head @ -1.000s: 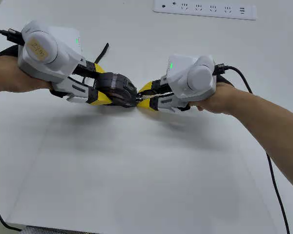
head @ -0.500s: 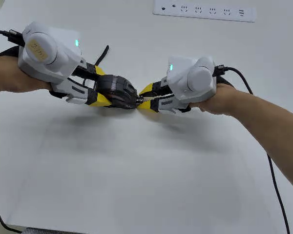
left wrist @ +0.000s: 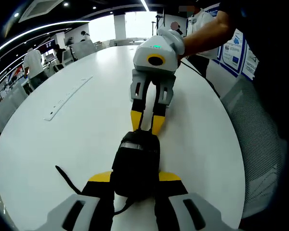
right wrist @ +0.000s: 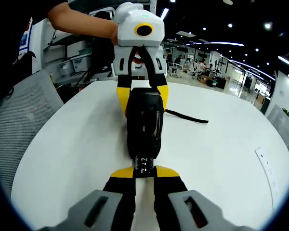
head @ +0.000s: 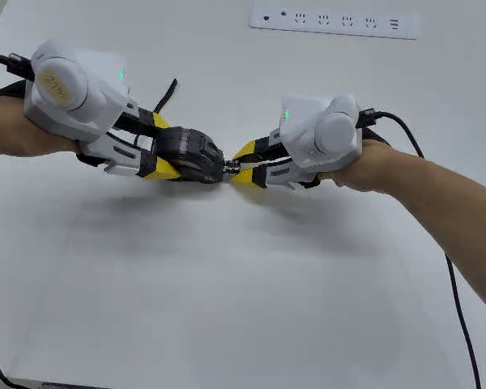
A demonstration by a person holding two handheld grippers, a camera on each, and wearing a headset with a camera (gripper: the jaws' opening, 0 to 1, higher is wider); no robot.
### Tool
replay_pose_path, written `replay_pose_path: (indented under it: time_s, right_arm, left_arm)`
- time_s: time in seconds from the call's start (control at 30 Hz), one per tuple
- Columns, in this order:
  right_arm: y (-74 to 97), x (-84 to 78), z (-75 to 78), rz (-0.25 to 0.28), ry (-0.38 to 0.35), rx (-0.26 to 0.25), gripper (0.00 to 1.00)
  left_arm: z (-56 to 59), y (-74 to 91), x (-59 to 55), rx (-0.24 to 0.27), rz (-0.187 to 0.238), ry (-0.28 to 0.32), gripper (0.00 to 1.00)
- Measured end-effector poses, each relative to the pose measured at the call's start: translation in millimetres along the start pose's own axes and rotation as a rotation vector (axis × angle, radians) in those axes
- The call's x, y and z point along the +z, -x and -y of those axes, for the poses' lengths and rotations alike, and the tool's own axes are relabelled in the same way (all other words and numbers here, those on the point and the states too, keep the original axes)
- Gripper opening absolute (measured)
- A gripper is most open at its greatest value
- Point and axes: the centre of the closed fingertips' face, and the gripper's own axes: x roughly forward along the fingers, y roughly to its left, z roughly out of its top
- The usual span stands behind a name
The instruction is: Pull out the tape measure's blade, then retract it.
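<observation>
- While L hand-held gripper (head: 164, 146) stays clamped round the tape measure (head: 190, 152) case, both are held low over the tabletop (head: 227, 284); contact w/ it unclear.
- R hand-held gripper (head: 241, 164) is nearly closed, still pinching the blade hook (right wrist: 143, 166) at the case mouth.
- Vs 1 s ago: same tip-to-tip pose, blade barely out.
- Strap (head: 167, 93) trails behind the case.

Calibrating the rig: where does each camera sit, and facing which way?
Head view: on the headset, looking down at the table; both forearms show.
Left gripper view: on the left gripper, facing the right gripper; own jaws clamp the tape measure.
Right gripper view: mirrored, facing back; own jaws pinch the blade tip.
Shared: the tape measure, seen from opposite ends.
</observation>
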Motion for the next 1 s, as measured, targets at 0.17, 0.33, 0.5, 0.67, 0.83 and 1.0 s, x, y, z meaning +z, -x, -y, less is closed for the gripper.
replay_pose_path:
  time_s: [0.17,0.33,0.5,0.67,0.83,1.0]
  right_arm:
    - [4.0,-1.9,-0.5,-0.002,-0.005,0.002,0.12]
    - [7.5,-3.5,-1.1,-0.004,-0.008,0.004,0.12]
    - [12.0,-6.1,-0.8,-0.007,-0.011,0.006,0.12]
    - [16.7,-10.0,-0.8,-0.009,-0.016,0.006,0.12]
    - [18.4,-11.2,-0.7,-0.009,-0.018,0.007,0.12]
    - [18.8,-11.6,-0.6,-0.01,-0.018,0.007,0.12]
  left_arm:
    - [0.4,0.4,0.2,-0.003,0.001,-0.003,0.28]
    - [0.4,1.2,-0.2,-0.006,0.001,-0.005,0.28]
    - [0.2,1.7,-0.1,-0.008,0.002,-0.005,0.28]
    - [0.0,1.8,0.3,-0.01,0.001,-0.007,0.28]
    - [0.0,1.7,0.4,-0.011,0.001,-0.007,0.28]
    - [0.0,1.8,0.5,-0.011,0.001,-0.007,0.28]
